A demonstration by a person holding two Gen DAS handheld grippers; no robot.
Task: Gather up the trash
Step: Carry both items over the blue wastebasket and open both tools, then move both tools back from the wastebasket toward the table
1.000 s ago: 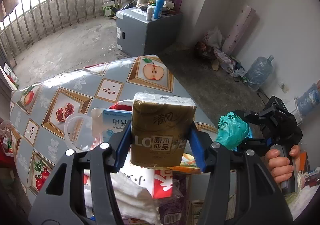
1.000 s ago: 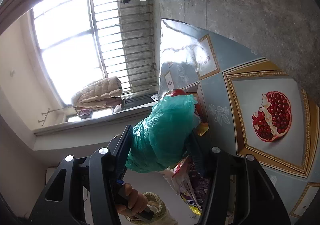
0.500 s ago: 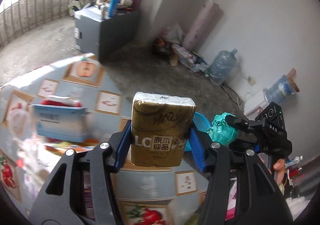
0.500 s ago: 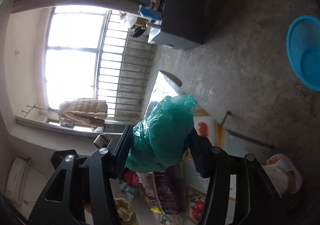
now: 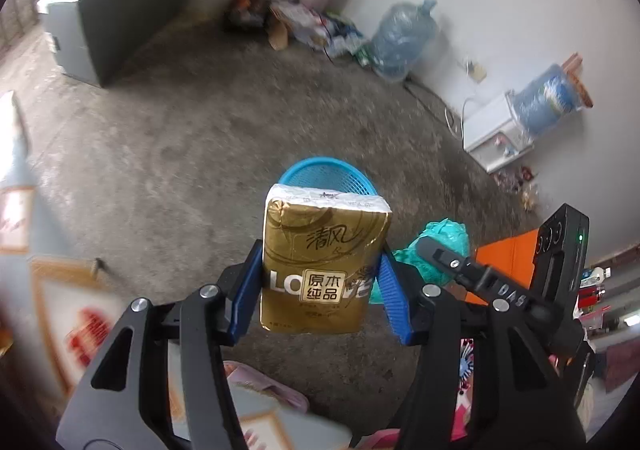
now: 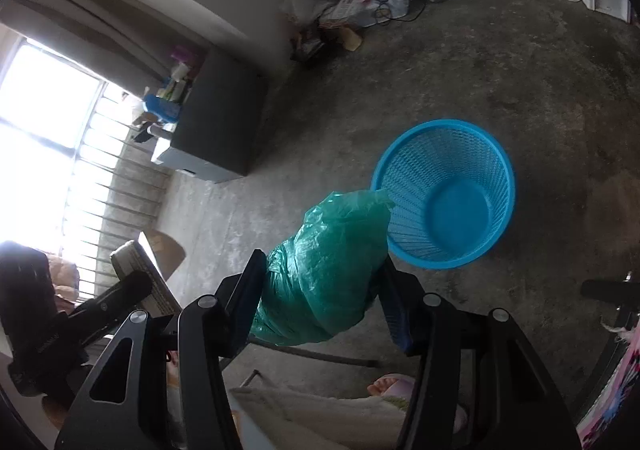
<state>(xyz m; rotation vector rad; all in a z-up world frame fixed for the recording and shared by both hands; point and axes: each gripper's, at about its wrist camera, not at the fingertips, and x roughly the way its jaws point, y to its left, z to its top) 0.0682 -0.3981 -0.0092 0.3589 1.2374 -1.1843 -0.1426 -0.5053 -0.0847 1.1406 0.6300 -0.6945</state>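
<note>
Gripping tissue pack [image 5: 325, 264] between left jaws | green bag [image 6: 326, 270] clamped in right jaws

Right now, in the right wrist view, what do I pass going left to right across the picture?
Bright barred window → dark grey cabinet → green plastic bag clamped in the right gripper → blue mesh basket standing open on the concrete floor.
</note>
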